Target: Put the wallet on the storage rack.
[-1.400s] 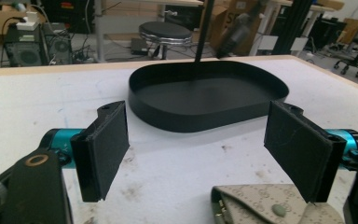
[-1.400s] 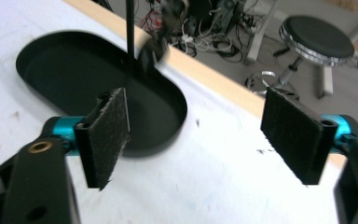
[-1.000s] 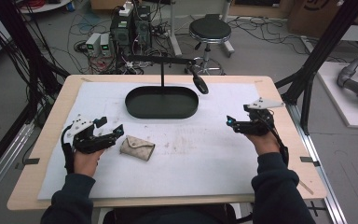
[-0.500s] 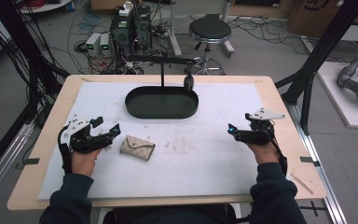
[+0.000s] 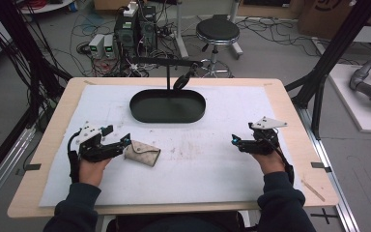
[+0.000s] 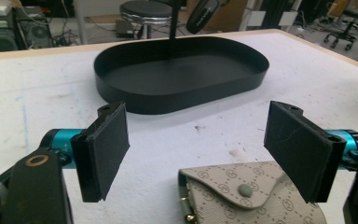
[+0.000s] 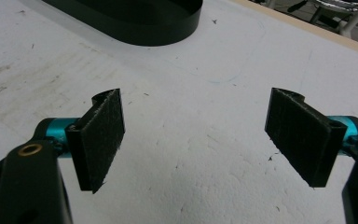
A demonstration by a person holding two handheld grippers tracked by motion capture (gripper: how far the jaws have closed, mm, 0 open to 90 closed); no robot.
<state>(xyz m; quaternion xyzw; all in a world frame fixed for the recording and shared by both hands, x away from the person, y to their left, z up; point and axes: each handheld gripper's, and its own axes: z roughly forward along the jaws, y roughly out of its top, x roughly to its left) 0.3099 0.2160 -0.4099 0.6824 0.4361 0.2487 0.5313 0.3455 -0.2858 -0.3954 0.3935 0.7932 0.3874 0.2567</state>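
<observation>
A beige patterned wallet point(image 5: 143, 153) lies closed on the white mat, left of centre. My left gripper point(image 5: 118, 137) is open right beside it. In the left gripper view the wallet point(image 6: 249, 198) sits low between the spread jaws of that gripper point(image 6: 205, 154), closer to the right pad point(image 6: 298, 149), and I cannot tell if it touches. My right gripper point(image 5: 239, 138) is open over bare mat on the right. Nothing lies between the jaws of that gripper point(image 7: 196, 144) in the right gripper view.
A black oval tray point(image 5: 140, 110) sits at the back middle of the mat, with a thin black stand point(image 5: 168, 72) rising from it. A dark object point(image 5: 181, 81) hangs from the stand's arm. The tray point(image 6: 121, 95) is ahead of the left gripper.
The right gripper has drawn back toward the front edge of the table. The hanging object has swung to the left. The left gripper has edged closer to the wallet.
</observation>
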